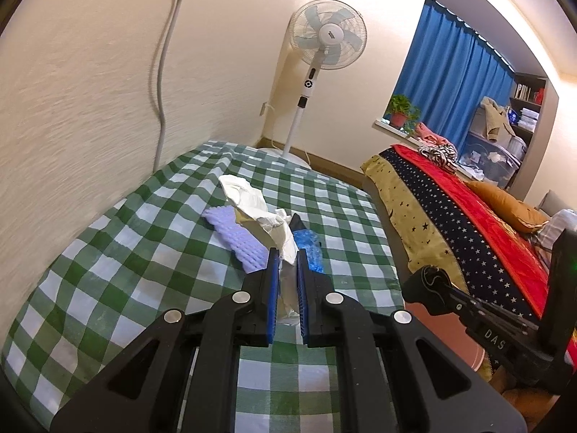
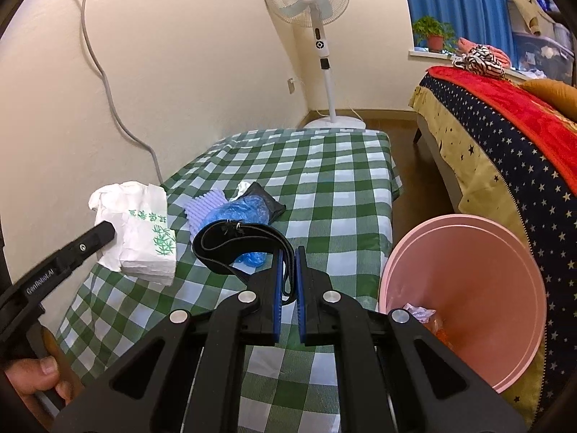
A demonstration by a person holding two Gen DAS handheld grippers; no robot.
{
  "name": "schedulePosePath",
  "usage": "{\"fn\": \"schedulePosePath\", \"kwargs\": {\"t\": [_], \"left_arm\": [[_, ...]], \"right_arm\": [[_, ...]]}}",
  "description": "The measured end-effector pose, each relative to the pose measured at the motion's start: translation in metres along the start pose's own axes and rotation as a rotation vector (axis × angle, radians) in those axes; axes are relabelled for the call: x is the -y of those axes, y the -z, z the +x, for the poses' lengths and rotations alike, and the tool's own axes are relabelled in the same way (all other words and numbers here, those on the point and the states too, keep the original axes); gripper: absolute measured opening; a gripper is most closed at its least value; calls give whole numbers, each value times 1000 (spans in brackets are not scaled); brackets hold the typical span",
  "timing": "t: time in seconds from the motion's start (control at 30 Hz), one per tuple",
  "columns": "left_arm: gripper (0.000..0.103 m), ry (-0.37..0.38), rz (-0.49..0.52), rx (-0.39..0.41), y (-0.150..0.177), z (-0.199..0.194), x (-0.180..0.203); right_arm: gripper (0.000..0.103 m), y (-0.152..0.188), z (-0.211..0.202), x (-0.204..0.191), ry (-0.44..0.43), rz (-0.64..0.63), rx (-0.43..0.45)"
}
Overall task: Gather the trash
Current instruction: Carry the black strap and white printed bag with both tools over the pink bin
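Observation:
My left gripper (image 1: 287,258) is shut on a white tissue pack (image 1: 258,207), held above the green checked table (image 1: 144,234); the pack also shows in the right wrist view (image 2: 142,232) with green print. My right gripper (image 2: 288,258) is shut on a black strap loop (image 2: 238,238), lifted over the table (image 2: 342,187). On the table lie a purple foam piece (image 2: 203,205), a blue plastic bag (image 2: 241,211) and a black bag (image 2: 265,198). A pink bin (image 2: 468,299) stands at the table's right side with some trash inside.
A standing fan (image 2: 310,0) is beyond the table's far end. A bed with a starred and red cover (image 2: 505,126) is at the right. A grey cable (image 2: 104,83) hangs on the left wall. A potted plant (image 2: 432,34) sits on the windowsill.

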State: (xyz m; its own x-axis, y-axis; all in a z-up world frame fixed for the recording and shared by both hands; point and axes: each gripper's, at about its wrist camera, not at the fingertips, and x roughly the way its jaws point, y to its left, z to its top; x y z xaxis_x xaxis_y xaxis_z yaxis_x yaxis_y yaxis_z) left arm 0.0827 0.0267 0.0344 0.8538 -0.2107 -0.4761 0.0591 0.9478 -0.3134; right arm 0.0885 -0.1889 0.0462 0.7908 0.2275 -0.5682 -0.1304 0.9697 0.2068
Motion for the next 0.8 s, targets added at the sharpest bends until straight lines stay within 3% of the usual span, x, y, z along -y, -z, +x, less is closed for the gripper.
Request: {"fn": "schedulePosePath", "kwargs": {"t": [0.4,0.8], "left_arm": [[9,38,28,1,2,0,14],[9,102,103,-4,10,5,46]], "right_arm": [[7,-20,-28,3,8,3,18],[7,-48,-62,67,82,61,75]]}}
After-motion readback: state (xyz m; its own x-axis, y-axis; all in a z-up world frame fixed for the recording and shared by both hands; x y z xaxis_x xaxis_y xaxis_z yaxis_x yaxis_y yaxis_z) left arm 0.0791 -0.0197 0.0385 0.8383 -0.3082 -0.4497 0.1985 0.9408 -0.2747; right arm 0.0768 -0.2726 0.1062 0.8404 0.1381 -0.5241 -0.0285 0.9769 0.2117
